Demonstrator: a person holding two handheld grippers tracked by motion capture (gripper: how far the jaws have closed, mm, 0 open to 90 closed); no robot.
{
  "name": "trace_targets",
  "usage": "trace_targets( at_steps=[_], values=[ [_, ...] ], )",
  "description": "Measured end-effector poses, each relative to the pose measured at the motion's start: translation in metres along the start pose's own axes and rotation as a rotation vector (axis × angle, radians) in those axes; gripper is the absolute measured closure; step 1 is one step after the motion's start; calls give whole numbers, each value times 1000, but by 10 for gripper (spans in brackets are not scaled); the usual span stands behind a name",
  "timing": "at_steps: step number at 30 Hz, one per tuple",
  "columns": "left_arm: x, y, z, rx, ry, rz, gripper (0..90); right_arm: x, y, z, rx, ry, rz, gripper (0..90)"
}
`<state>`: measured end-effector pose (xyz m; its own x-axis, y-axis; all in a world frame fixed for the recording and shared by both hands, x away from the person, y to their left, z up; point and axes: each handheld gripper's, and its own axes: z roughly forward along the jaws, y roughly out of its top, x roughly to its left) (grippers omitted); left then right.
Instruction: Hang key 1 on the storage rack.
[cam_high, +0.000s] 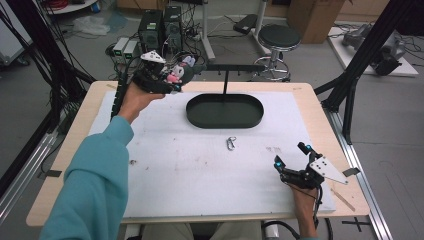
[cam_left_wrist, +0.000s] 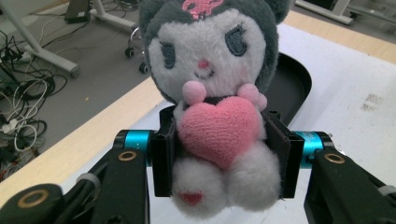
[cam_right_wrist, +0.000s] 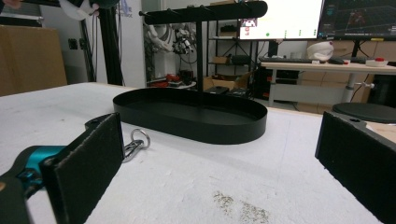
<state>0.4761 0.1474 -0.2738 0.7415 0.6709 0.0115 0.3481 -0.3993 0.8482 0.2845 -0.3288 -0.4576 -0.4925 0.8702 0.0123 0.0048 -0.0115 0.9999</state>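
The bench (cam_high: 60, 175) carries a white mat, with a black oval tray (cam_high: 225, 111) and its T-shaped hanging stand (cam_high: 226, 75) toward the far edge. The left tool (cam_high: 167, 80) is raised over the far-left corner, its jaws pinching a plush toy (cam_left_wrist: 215, 93) upright by the body; the tray lies to its right and lower, and this tool is the nearer one to it. A metal carabiner (cam_high: 231, 143) lies on the mat between the tray and the right tool (cam_high: 291, 156), which rests spread near the right edge. Nothing blocks the path to the tray.
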Motion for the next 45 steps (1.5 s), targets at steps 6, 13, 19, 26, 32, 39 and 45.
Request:
trace_targets(
  at_steps=[6,13,19,26,32,39,45],
  values=[
    [-3,7,9,7,-2,1,531,0,0,0,-2,-2,4,7],
    [-7,10,17,23,1,3,530,0,0,0,-2,-1,9,6],
    [-6,8,20,35,7,-7,529,0,0,0,-2,-1,9,6],
    [-7,8,23,34,10,-6,529,0,0,0,-2,-1,9,7],
    [-8,10,23,20,12,-9,529,0,0,0,-2,-1,9,6],
    [-8,14,25,15,19,-14,529,0,0,0,-1,-1,7,6],
    [-8,13,27,13,29,-23,529,0,0,0,-1,0,8,6]
  ],
)
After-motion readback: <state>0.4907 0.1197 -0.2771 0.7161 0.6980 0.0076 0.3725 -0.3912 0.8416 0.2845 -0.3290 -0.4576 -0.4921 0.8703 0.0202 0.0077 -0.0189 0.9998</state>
